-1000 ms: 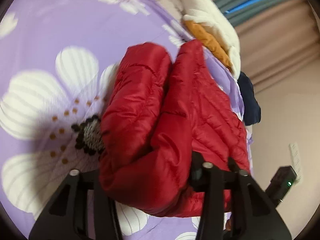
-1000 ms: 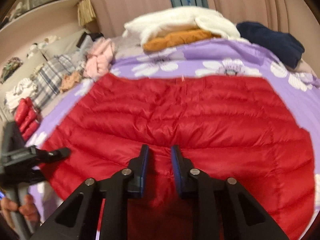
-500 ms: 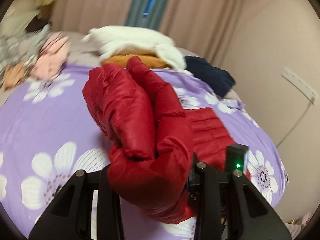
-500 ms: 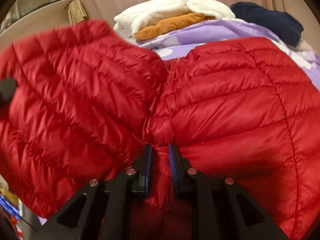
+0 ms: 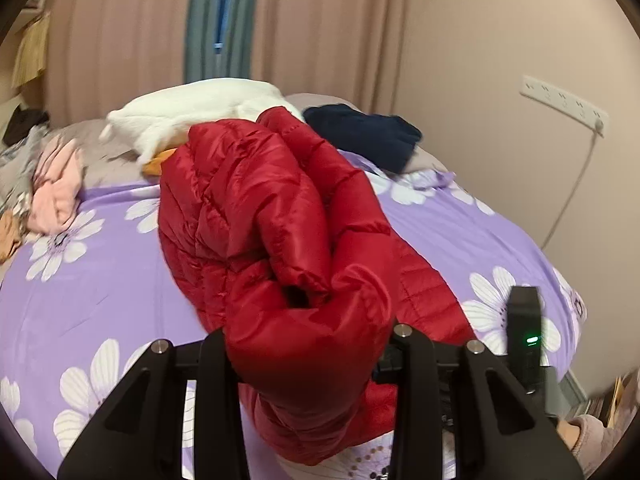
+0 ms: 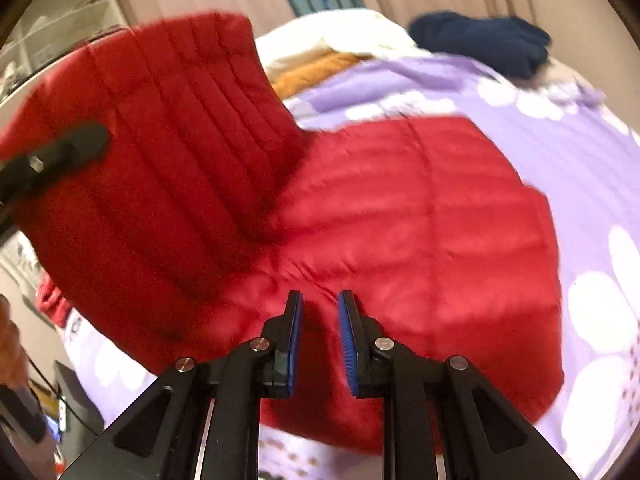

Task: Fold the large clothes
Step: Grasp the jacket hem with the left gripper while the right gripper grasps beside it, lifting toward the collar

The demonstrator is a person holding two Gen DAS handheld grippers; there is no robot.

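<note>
A red quilted puffer jacket [image 5: 260, 208] lies partly on the purple flowered bedspread [image 5: 80, 288]. My left gripper [image 5: 310, 340] is shut on a thick bunch of it and holds that side up off the bed. In the right wrist view the lifted half stands up on the left like a flap, with the left gripper's finger [image 6: 52, 156] against it. The rest of the jacket [image 6: 420, 216] lies flat on the bedspread [image 6: 560, 128]. My right gripper [image 6: 318, 320], with blue pads, is shut on a pinch of the jacket's near edge.
At the far end of the bed lie a pile of white and orange clothes [image 5: 192, 116], a navy garment [image 5: 360, 132] and a pink garment [image 5: 56, 188]. Curtains hang behind the bed. On the right is a wall with a power strip [image 5: 560, 100]. Shelves [image 6: 60, 28] stand on the left.
The left gripper has risen and rolled upright, carrying its half of the jacket up and over toward the flat half. The right gripper has shifted sideways, still pinching the edge.
</note>
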